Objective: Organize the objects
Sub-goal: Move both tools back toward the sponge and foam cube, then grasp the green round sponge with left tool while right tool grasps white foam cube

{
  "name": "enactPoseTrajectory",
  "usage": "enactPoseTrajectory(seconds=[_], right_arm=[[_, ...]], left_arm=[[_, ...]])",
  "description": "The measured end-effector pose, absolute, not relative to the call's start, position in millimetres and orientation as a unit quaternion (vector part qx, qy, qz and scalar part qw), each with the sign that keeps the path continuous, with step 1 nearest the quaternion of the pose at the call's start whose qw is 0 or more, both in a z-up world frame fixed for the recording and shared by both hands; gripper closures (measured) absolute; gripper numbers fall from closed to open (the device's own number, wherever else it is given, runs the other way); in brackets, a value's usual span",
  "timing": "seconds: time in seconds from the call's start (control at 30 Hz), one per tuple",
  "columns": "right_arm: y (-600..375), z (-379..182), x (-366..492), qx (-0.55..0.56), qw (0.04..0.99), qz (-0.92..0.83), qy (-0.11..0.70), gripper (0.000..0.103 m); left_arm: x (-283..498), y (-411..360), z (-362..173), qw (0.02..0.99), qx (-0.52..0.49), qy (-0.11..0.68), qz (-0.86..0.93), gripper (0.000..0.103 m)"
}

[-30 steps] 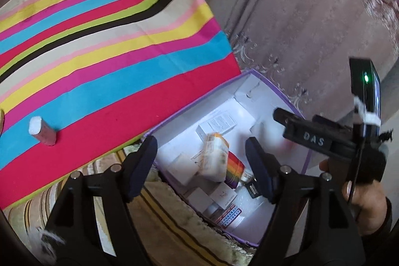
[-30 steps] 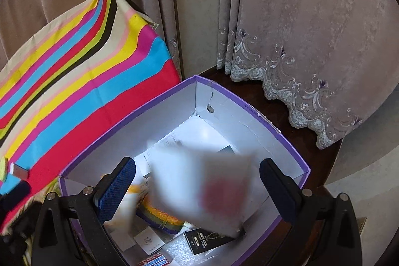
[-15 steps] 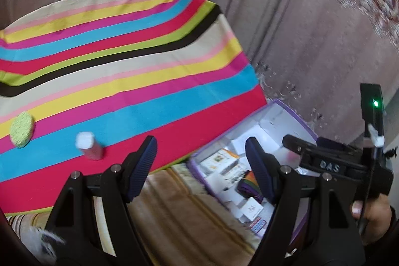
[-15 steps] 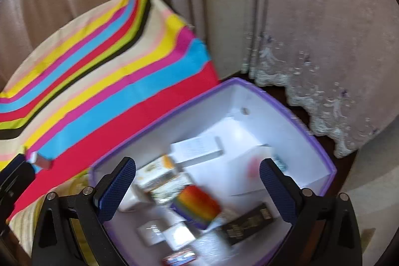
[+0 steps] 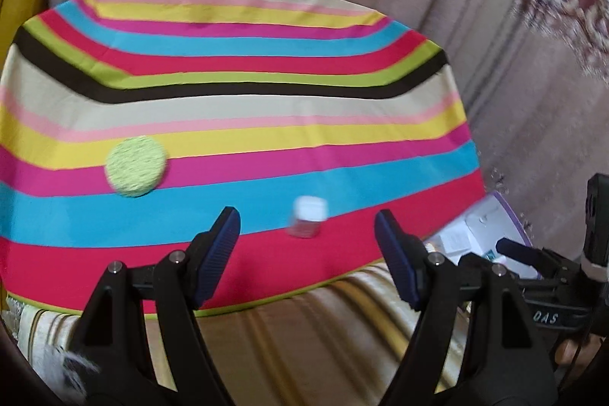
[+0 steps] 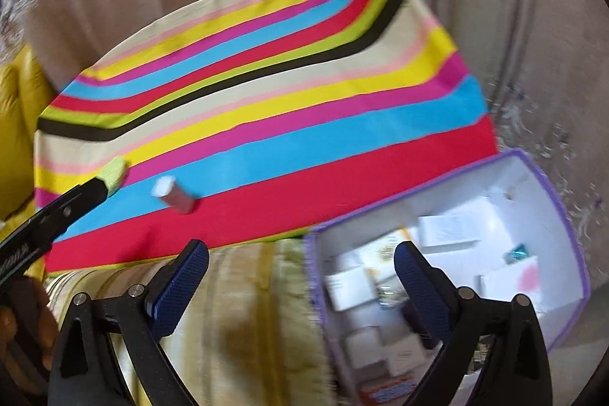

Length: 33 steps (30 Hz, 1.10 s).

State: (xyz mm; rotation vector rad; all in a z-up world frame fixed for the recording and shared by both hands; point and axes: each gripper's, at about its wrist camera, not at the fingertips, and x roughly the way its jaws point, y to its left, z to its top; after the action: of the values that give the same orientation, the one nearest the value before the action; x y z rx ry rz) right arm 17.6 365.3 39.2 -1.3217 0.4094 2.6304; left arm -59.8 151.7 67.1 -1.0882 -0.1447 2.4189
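Purple box (image 6: 548,200) holds many packages; small white-capped bottle (image 5: 306,218) and green sponge (image 5: 136,165) remain on the striped cloth (image 5: 243,109). Left gripper (image 5: 306,246) and right gripper (image 6: 300,288) both gape wide, empty.

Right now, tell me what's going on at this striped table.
A person is tidying up with a handheld gripper in each hand. Both the left gripper and the right gripper are open and hold nothing. Two things are left on the striped tablecloth: a small bottle with a white cap and a round green sponge. The left gripper points at the bottle. Beside the table, the purple box already holds a pile of small packages.
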Motion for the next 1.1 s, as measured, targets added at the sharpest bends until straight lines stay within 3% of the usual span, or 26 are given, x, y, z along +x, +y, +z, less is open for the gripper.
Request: enactPoseTrajectory(seconds=[0.37, 0.47, 0.7, 1.1], right_arm=[[316.3, 23.8, -30.1, -0.466, 0.041, 0.879, 0.092, 0.004], [305.8, 17.6, -41.9, -0.475, 0.028, 0.876, 0.078, 0.011], [285.1, 6.2, -74.4, -0.490, 0.021, 0.870, 0.056, 0.014], [271.6, -14.3, -104.8, -0.517, 0.021, 0.855, 0.042, 0.018]], left_arm=[[-90.9, 78.6, 44.9, 0.175, -0.422, -0.089, 0.885, 0.027], [-99.9, 67.5, 39.9, 0.162, -0.427, -0.093, 0.885, 0.027], [-132.2, 58.5, 20.5, 0.139, -0.456, -0.085, 0.875, 0.017], [-184.6, 62.0, -8.8, 0.099, -0.493, -0.051, 0.863, 0.015]])
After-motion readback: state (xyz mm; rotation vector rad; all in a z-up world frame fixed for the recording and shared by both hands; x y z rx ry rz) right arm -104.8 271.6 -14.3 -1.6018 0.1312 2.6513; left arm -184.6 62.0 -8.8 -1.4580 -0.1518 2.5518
